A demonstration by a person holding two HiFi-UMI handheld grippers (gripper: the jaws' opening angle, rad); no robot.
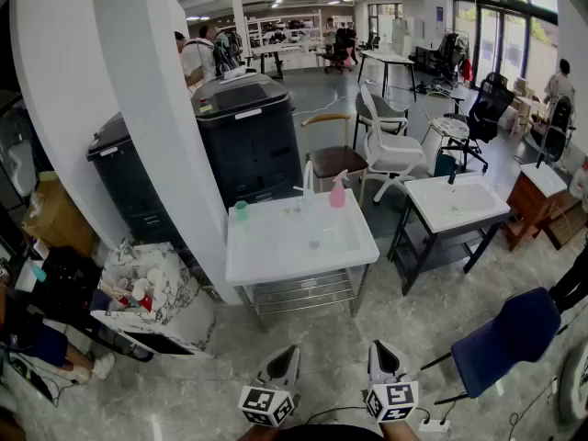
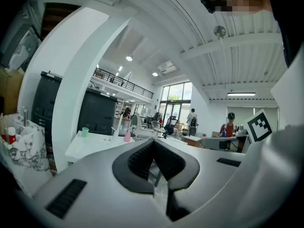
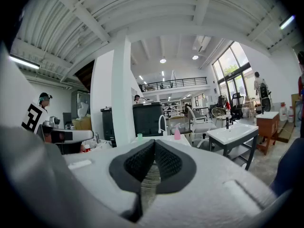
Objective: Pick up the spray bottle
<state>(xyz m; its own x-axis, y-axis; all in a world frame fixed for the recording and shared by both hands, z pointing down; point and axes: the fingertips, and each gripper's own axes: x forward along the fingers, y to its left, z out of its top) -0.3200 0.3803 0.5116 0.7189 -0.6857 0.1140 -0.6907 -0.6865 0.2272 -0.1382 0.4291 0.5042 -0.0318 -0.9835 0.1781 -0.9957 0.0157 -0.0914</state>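
The pink spray bottle [image 1: 337, 191] stands upright at the far edge of a white sink table [image 1: 276, 257], beside a curved white faucet [image 1: 307, 180]. Both gripper views show the spray bottle [image 2: 127, 136] [image 3: 177, 134] small and far ahead. My left gripper [image 1: 288, 351] and right gripper [image 1: 378, 347] hover low at the bottom of the head view, well short of the table. The tips of the left gripper [image 2: 153, 141] meet with nothing between them. The right gripper [image 3: 155, 141] is likewise shut and empty.
A green cup [image 1: 241, 210] sits at the table's far left corner. A white pillar [image 1: 138, 108] and black machines [image 1: 243, 131] stand behind it. A second sink table [image 1: 455, 202] is at the right, a blue chair [image 1: 503, 338] at lower right, and a cluttered cart [image 1: 138, 288] at left.
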